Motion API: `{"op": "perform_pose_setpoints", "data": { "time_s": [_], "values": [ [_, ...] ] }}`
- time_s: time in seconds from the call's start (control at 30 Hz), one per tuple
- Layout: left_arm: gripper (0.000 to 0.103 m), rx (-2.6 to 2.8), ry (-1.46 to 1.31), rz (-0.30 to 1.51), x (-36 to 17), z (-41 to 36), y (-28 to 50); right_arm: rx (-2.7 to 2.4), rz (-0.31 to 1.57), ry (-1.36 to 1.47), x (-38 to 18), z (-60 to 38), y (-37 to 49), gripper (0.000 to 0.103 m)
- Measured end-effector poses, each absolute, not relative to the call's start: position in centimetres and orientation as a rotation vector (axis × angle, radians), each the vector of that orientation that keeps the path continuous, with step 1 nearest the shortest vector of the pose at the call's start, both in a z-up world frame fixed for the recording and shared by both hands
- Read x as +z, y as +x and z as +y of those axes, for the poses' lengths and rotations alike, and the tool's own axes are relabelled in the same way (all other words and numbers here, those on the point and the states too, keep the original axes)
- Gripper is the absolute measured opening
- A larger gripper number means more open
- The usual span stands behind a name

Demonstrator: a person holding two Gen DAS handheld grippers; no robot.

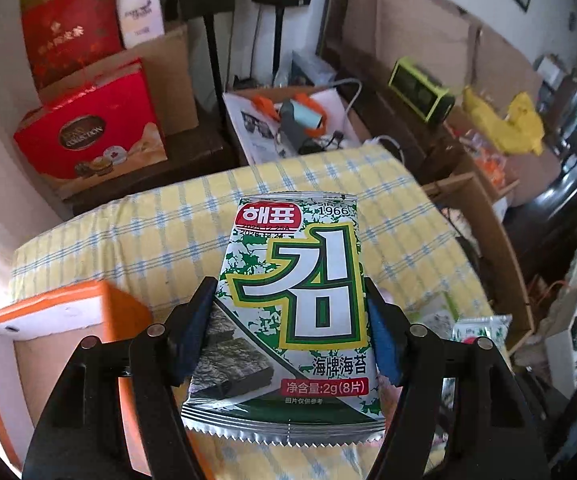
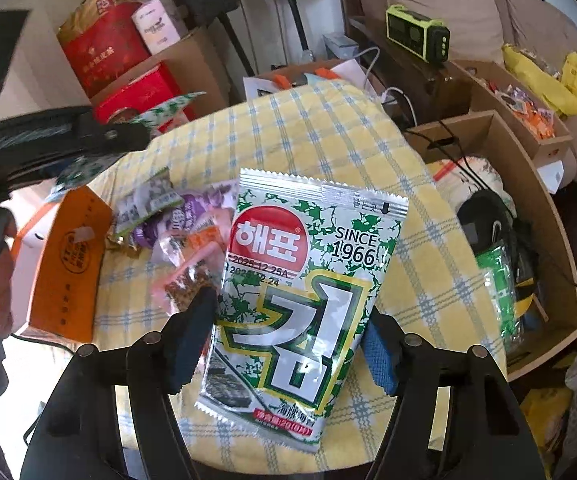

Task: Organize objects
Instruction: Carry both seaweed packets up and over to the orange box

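My left gripper (image 1: pixel 288 332) is shut on a green and white seaweed packet (image 1: pixel 300 292) and holds it upright above the yellow checked tablecloth (image 1: pixel 148 232). My right gripper (image 2: pixel 284 340) is shut on a second seaweed packet (image 2: pixel 308 280), which tilts slightly right, both blue pads touching its sides. An open orange box (image 1: pixel 48 320) stands at the table's left edge (image 2: pixel 64 268). A pile of several small snack packets (image 2: pixel 176 220) lies beside it. In the right wrist view my left gripper (image 2: pixel 128 132) is blurred at the upper left with its packet (image 2: pixel 168 110).
Open cardboard boxes (image 2: pixel 528 200) stand to the right of the table, holding bags and cables. Red gift boxes (image 1: pixel 92 128) are stacked at the back left. A green radio (image 1: pixel 420 92) sits on a shelf behind. More packets (image 1: pixel 480 328) lie at the table's right edge.
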State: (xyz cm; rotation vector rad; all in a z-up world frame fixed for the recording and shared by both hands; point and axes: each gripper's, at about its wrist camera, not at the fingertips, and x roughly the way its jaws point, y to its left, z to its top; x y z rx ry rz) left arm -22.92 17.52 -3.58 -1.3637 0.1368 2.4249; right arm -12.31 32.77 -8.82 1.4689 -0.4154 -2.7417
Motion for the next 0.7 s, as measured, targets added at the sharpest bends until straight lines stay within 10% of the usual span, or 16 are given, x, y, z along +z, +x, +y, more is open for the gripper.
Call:
{"op": "perform_pose_setpoints", "data": {
  "time_s": [0.7],
  "values": [
    [0.066,2.618,-1.244,0.006,0.1,5.5,-14.2,-2.643,-0.316,1.364,-3.2,27.2,-11.7,0.069]
  ]
}}
